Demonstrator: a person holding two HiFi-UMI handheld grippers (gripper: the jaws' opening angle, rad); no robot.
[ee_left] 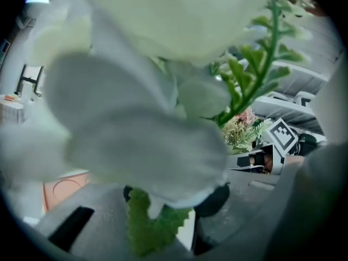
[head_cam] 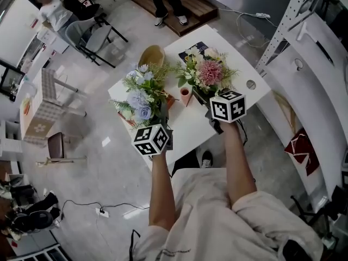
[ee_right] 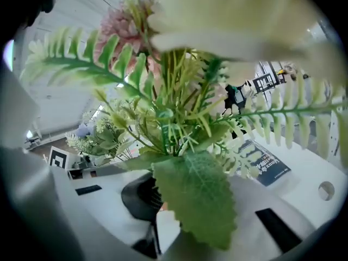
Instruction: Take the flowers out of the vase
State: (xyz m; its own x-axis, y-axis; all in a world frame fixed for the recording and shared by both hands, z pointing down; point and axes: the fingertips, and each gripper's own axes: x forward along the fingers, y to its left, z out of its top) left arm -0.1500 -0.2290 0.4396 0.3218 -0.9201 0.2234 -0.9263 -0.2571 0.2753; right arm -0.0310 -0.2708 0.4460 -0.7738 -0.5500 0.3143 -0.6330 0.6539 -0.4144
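Observation:
In the head view my left gripper [head_cam: 162, 118] is shut on the stems of a blue and white bouquet [head_cam: 140, 97]. My right gripper [head_cam: 206, 103] is shut on a pink and green bouquet [head_cam: 207, 72]. Both bunches hang above the white table [head_cam: 187, 125]. A small pink vase [head_cam: 185, 95] stands upright between them. In the left gripper view pale petals [ee_left: 136, 107] fill the frame, and a green leaf [ee_left: 149, 227] sits between the jaws of the left gripper [ee_left: 168, 200]. In the right gripper view stems and a big leaf [ee_right: 193, 197] lie in the right gripper [ee_right: 179, 211].
A woven basket [head_cam: 151, 56] and a dark book [head_cam: 194, 48] lie at the table's far side. The table has a round cable hole [head_cam: 250, 84]. A white shelf unit [head_cam: 312, 75] stands at the right, chairs [head_cam: 89, 34] at the far left. A person's legs [head_cam: 167, 4] show beyond the table.

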